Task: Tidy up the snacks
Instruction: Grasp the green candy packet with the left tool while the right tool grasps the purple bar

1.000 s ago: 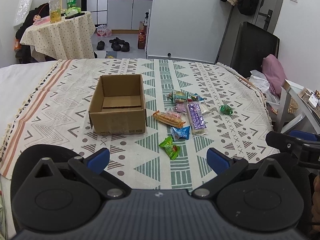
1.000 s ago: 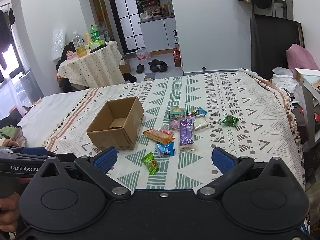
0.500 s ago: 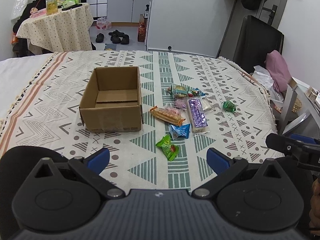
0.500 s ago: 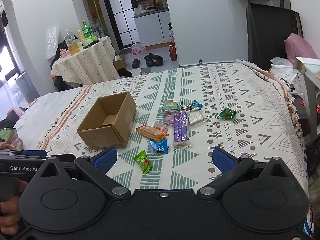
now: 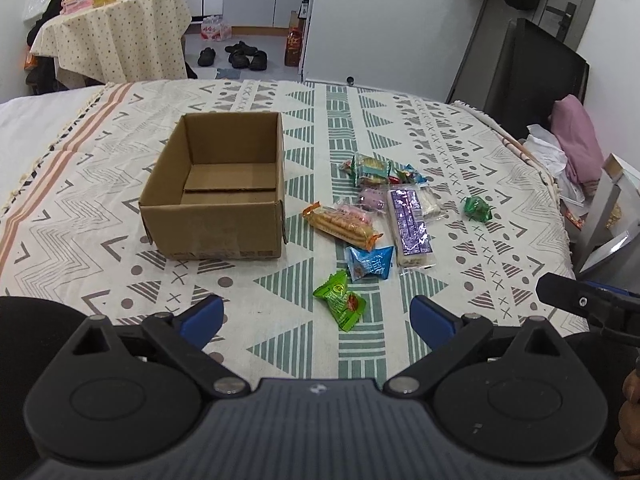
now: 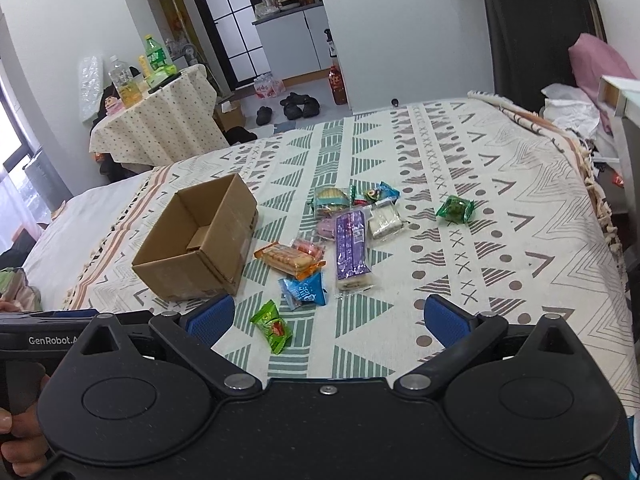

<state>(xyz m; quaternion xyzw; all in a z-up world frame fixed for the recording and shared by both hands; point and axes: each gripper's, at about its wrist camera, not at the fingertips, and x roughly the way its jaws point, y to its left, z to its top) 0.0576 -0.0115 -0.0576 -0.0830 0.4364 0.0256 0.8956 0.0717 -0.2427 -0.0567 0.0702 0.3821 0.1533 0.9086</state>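
Note:
An open, empty cardboard box (image 5: 218,188) (image 6: 200,240) stands on the patterned cloth. Right of it lie several snack packets: a green one (image 5: 340,300) (image 6: 272,326) nearest me, a blue one (image 5: 368,266) (image 6: 306,290), an orange cracker pack (image 5: 340,226) (image 6: 290,260), a long purple bar (image 5: 408,224) (image 6: 350,248), and a dark green candy (image 5: 477,209) (image 6: 455,210) apart at the right. My left gripper (image 5: 316,318) is open and empty just short of the green packet. My right gripper (image 6: 330,318) is open and empty over the cloth's near edge.
The patterned cloth (image 5: 100,216) covers a bed-like surface. A side table with bottles (image 5: 116,28) stands at the back left. A black chair (image 5: 532,68) and pink and white bundles (image 5: 576,148) sit off the right edge. Shoes (image 5: 240,56) lie on the floor behind.
Both grippers have moved forward and tilted down toward the snacks, so box and packets look nearer. Both stay open. Nothing on the cloth has moved.

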